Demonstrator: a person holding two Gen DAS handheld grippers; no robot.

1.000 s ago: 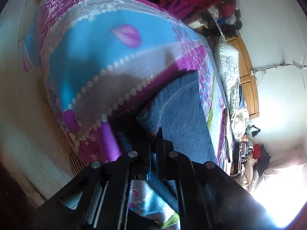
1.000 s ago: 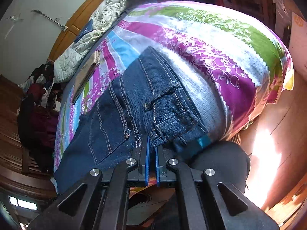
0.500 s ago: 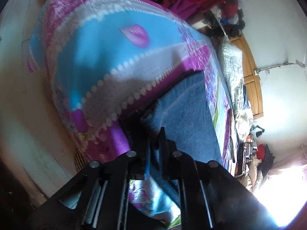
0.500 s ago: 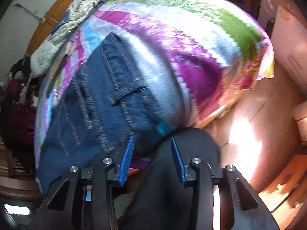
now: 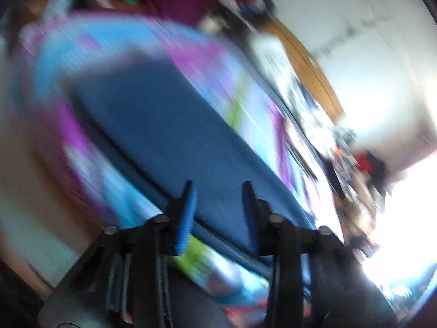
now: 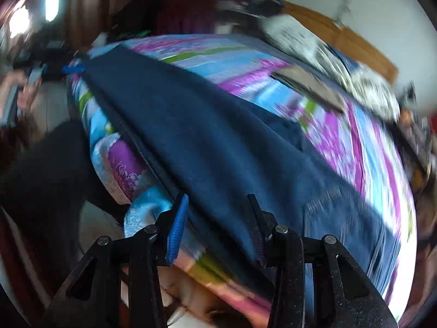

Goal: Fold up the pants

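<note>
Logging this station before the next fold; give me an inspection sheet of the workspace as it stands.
Surface: bed with a patterned bedspread in purple, blue and green.
Job's things: blue jeans lying flat along the bed, long edge near its side.
Clutter: pale quilt at the far side; dark clothes pile beyond the bed.
Grippers: left gripper open, holding nothing; right gripper open, holding nothing.
Cables: nothing seen.
Surroundings: wooden headboard, white wall; both views motion-blurred.

Striped purple/blue/green bedspread (image 6: 273, 63) on bed, w/ white quilt (image 6: 322, 43) near wooden headboard (image 6: 355, 41).
</note>
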